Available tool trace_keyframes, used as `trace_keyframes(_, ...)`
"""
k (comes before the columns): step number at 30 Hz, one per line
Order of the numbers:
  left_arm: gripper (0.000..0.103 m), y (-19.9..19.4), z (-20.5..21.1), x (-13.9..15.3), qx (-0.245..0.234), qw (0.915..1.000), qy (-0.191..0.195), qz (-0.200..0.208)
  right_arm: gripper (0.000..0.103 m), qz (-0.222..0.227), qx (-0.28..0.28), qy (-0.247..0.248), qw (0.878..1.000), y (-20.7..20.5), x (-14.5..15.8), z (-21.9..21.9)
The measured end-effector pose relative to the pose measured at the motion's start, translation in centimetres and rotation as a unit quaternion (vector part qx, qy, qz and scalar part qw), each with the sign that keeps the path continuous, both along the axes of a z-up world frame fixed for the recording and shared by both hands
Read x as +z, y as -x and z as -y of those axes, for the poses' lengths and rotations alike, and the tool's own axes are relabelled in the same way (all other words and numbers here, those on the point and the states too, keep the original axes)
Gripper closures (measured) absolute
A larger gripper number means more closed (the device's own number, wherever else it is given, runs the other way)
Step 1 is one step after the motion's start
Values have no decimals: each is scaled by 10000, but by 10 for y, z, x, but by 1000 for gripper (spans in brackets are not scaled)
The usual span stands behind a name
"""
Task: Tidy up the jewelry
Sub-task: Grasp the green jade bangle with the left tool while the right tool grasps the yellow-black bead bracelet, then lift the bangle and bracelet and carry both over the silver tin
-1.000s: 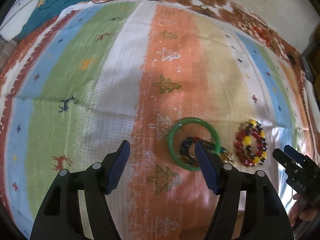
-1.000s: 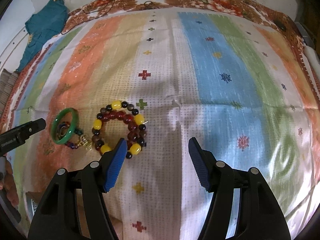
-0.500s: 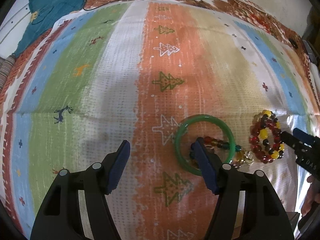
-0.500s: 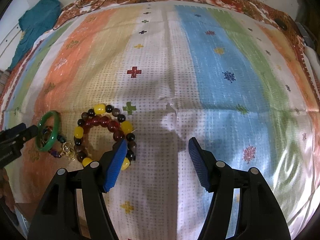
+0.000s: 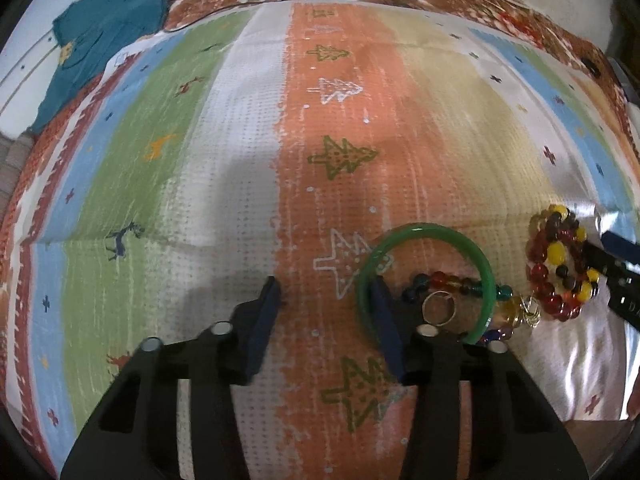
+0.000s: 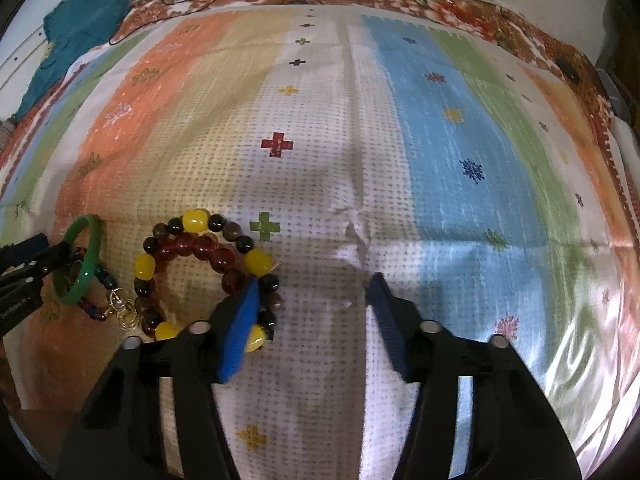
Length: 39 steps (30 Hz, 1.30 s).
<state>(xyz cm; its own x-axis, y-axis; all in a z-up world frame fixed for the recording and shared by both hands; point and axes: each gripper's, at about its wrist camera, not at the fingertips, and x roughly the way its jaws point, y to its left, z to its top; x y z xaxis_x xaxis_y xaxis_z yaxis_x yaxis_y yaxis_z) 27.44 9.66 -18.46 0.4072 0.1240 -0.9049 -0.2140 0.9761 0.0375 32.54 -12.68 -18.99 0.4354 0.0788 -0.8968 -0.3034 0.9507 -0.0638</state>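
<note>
While both sets of jaws are closing, neither presses anything yet. The left gripper (image 5: 326, 300) straddles the near-left rim of the green bangle (image 5: 426, 232), one finger inside the ring, one outside; that rim looks stiff, smooth and breakable, so pinching across it seems best. The right gripper (image 6: 314, 294) has one finger inside the loose, light beaded bracelet (image 6: 200, 248), whose strand should flex and roll.

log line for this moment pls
left hand-held gripper: closing over green bangle rim | right hand-held gripper: closing beside beaded bracelet | nothing lifted
</note>
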Motion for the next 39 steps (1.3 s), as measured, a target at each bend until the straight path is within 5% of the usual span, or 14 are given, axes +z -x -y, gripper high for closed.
trace_keyframes(3, 91, -1, 1, 0, -23, 10000, -10, -10, 74, 2, -67, -14, 10000, -1, 1, 7)
trace_keyframes(6, 96, -1, -1, 0, 42, 10000, -34, -9, 91, -10, -76, -140, 9999, -3, 2, 13)
trace_keyframes(21, 97, 2, 1, 25, 92, 9997, 221, 64, 92, 62, 40, -286, 9996, 15, 20, 17)
trace_keyframes(39, 96, 23, 33, 71, -131, 9992, 229, 305, 92, 491, 378, -863, 9943, 49, 78, 11)
